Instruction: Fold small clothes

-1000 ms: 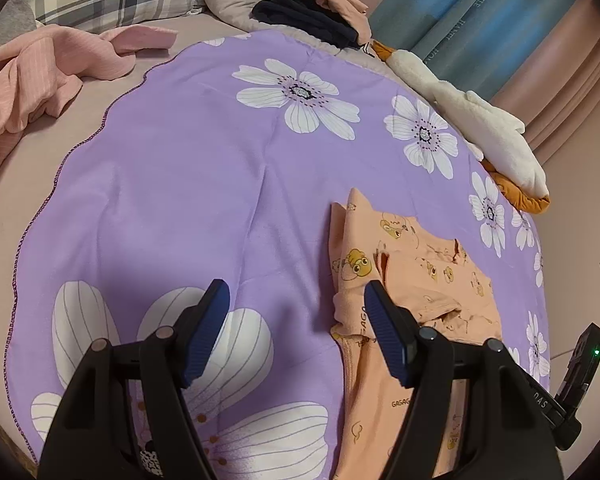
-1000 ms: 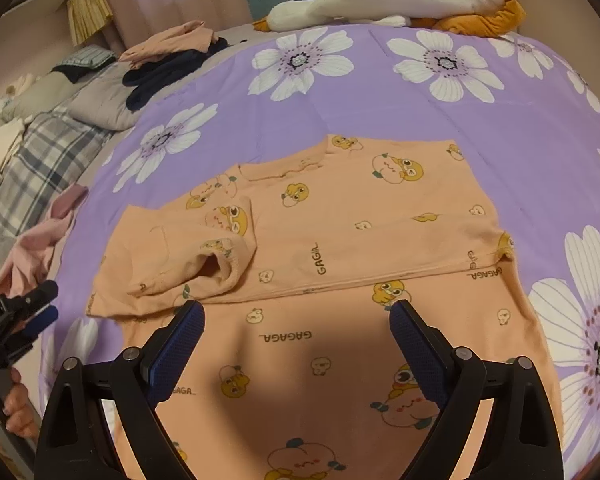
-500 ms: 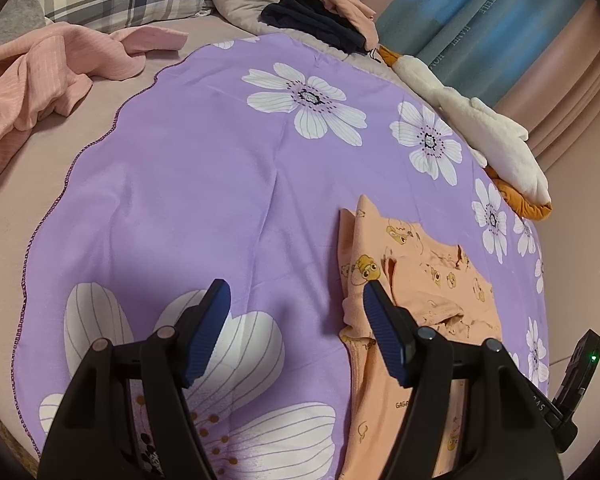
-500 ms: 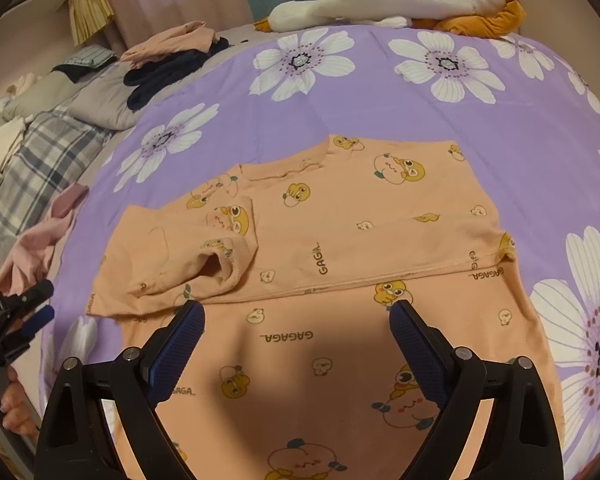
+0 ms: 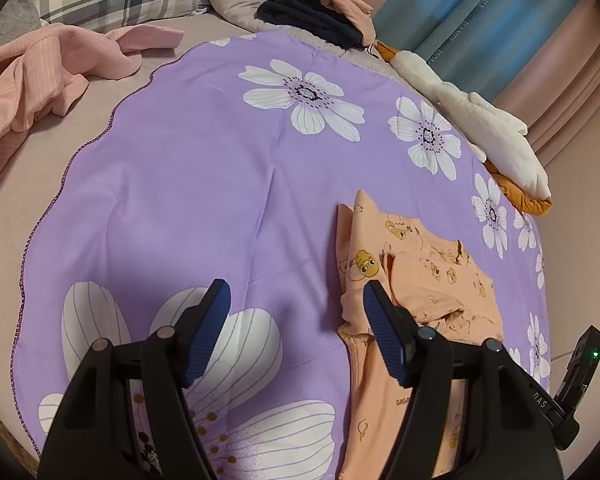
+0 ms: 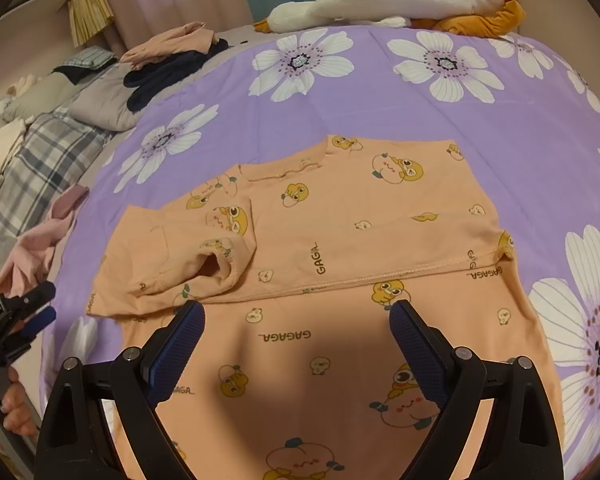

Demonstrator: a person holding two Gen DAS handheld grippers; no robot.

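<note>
Peach cartoon-print shirt [image 6: 364, 220], soft, sleeve-folded

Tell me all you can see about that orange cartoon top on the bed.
The orange top is soft knit fabric printed with duck-like cartoons and "GAGAGA" lettering. It lies flat on the purple flowered sheet, its hem folded up across the body and one sleeve folded inward, cuff opening showing. Both pairs of fingers hover open above it; nothing grips it.

Right hand-held gripper [image 6: 296, 334] agape above orange shirt [image 6: 340, 240] on purple blanket [image 6: 520, 128].
</note>
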